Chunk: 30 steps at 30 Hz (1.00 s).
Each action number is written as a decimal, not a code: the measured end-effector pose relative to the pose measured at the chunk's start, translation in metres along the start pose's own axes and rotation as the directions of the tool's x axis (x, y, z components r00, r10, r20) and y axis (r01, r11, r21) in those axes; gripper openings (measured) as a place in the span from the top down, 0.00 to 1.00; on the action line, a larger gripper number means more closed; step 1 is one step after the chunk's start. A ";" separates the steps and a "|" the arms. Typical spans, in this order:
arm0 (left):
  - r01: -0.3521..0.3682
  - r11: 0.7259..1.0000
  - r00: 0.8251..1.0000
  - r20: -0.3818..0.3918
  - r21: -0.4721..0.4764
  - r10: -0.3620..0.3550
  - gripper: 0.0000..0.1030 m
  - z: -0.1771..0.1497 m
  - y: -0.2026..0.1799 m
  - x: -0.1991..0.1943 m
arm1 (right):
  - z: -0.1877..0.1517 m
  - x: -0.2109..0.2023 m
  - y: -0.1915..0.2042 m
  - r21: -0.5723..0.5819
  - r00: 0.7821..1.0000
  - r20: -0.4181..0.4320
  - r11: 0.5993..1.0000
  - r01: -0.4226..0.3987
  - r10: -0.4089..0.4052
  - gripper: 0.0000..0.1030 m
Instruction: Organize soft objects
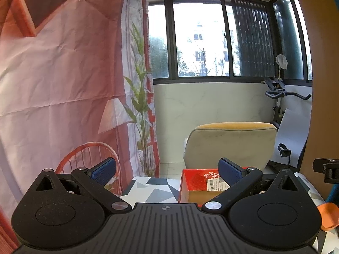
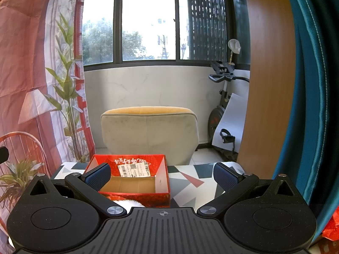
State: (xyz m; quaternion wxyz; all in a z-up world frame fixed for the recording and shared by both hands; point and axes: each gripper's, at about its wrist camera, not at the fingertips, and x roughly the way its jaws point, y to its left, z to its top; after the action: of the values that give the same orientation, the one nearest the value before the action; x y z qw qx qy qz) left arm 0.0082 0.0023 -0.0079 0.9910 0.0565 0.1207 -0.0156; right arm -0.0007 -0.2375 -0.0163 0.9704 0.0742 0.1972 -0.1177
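A red cardboard box (image 2: 135, 180), open on top with a white label inside, stands on the patterned table (image 2: 190, 175); its brown floor looks bare. It also shows in the left wrist view (image 1: 195, 184), to the right of centre. A bit of something white and fluffy (image 2: 129, 202) peeks out just in front of the box, mostly hidden by my right gripper's body. My right gripper (image 2: 162, 176) is open and empty, held above the table just short of the box. My left gripper (image 1: 167, 169) is open and empty, to the left of the box.
A beige chair with a yellow top (image 2: 148, 131) stands behind the table. A printed curtain (image 1: 63, 84) hangs at the left, a wooden panel (image 2: 269, 74) and teal curtain (image 2: 313, 84) at the right. An exercise bike (image 2: 222, 97) is by the window. An orange object (image 1: 329, 216) sits at the right edge.
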 end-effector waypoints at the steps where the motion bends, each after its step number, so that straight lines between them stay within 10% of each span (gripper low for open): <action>1: 0.001 1.000 1.000 0.000 0.000 -0.001 0.00 0.000 0.000 0.000 | 0.000 0.000 0.000 0.000 1.000 0.000 1.000 0.000 0.000 0.00; 30: 0.009 1.000 1.000 -0.001 -0.001 -0.009 0.00 -0.002 -0.004 -0.001 | 0.000 0.001 0.000 0.000 1.000 -0.002 1.000 -0.001 0.001 0.00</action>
State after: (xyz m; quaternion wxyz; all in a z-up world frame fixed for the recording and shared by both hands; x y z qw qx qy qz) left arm 0.0067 -0.0017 -0.0096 0.9908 0.0556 0.1215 -0.0201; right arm 0.0001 -0.2377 -0.0167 0.9703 0.0745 0.1981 -0.1173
